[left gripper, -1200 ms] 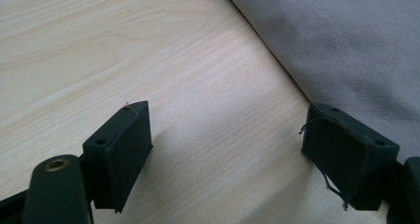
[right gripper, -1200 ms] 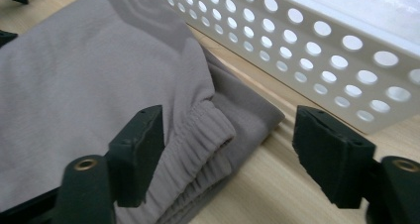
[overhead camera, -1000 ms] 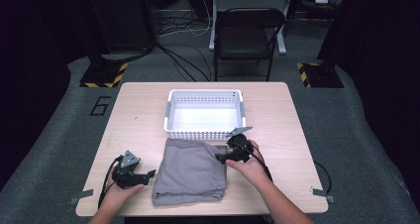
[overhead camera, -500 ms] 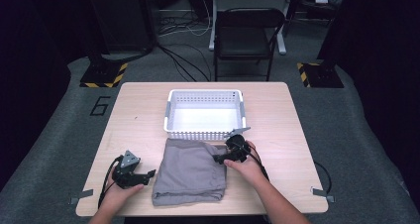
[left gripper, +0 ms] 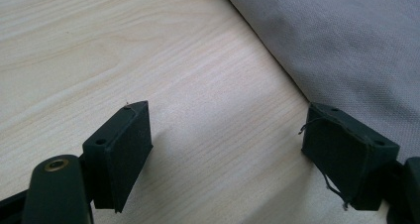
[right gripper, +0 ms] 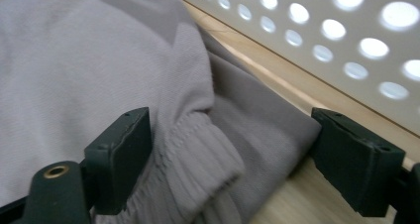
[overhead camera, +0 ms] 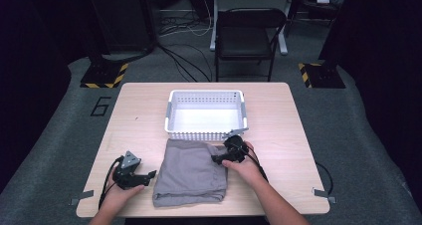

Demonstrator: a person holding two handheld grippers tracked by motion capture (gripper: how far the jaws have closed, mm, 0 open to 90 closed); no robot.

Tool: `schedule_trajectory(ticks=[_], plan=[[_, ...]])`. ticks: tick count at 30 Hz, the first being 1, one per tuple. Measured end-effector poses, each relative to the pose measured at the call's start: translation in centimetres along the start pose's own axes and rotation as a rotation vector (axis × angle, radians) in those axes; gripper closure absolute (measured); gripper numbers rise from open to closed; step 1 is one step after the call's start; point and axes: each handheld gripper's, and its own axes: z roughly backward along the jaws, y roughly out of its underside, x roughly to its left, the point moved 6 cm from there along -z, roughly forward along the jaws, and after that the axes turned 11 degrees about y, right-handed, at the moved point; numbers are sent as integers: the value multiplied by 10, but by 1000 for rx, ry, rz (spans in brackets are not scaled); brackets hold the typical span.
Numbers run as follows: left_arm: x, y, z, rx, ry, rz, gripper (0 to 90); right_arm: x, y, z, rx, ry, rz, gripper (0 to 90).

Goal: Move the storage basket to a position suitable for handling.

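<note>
Floor marked "6" (overhead camera: 101,106), grey garment (overhead camera: 191,171), white basket (overhead camera: 206,114)

Count, this moment: I hold two grippers, left gripper (overhead camera: 149,174) and right gripper (overhead camera: 217,159); each has two black jaws, four in all; two hands of mine on them, left hand (overhead camera: 119,191), right hand (overhead camera: 244,166); two cables, one trailing from each gripper. On the table (overhead camera: 278,115), one in number: one grey garment (overhead camera: 189,172), folded, with one ribbed cuff (right gripper: 198,159) between my right jaws; one white basket (overhead camera: 206,133), perforated. Off the table: one black chair (overhead camera: 246,38); two stands with yellow-black striped bases, left base (overhead camera: 104,75), right base (overhead camera: 321,73); one floor mark, a "6" (overhead camera: 101,106).
</note>
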Motion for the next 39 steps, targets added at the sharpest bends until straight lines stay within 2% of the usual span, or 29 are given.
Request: schedule_trajectory(ticks=[2, 5, 6, 13, 16, 19, 20, 21, 29, 30, 32, 35, 36, 37, 38, 39], plan=[[0, 0, 0, 2, 1, 1, 189, 1, -1, -1, -19, -17, -1, 184], [0, 0, 0, 2, 1, 1, 189, 1, -1, 0, -17, -43, 10, 214], [0, 0, 0, 2, 1, 1, 189, 2, -1, 0, -17, -51, -6, 227], [0, 0, 0, 3, 1, 0, 190, 5, -2, 1, -29, -67, 26, 309], [0, 0, 0, 3, 1, 0, 189, 10, -2, 1, -24, -68, 53, 336], [0, 0, 0, 1, 0, 0, 189, 14, -1, 1, -10, -70, 57, 367], [0, 0, 0, 2, 1, 0, 189, 15, -1, 1, -5, -58, 80, 393], [0, 0, 0, -1, -3, -2, 189, 17, -1, 1, -3, -49, 66, 408], [-1, -1, 0, -2, -5, 3, 190, 17, 0, 1, -6, -21, 113, 469], [-2, -1, 0, 1, 2, 10, 196, 19, 1, 1, -9, 6, 142, 470], [-4, -2, 1, 17, 16, 21, 216, 21, 2, 2, -7, 26, 150, 472], [-6, -3, 2, 16, 25, 40, 250, 22, 3, 2, -7, 34, 156, 475], [-9, -5, 1, -2, 35, 76, 257, 22, 3, 2, -9, 37, 155, 477], [-11, -5, 2, 9, 47, 86, 265, 22, 3, 2, -10, 33, 164, 483], [-12, -6, 2, 2, 41, 96, 270, 22, 3, 3, -9, 34, 162, 491], [-12, -7, 3, 10, 46, 89, 273, 22, 4, 3, -14, 34, 158, 498]])
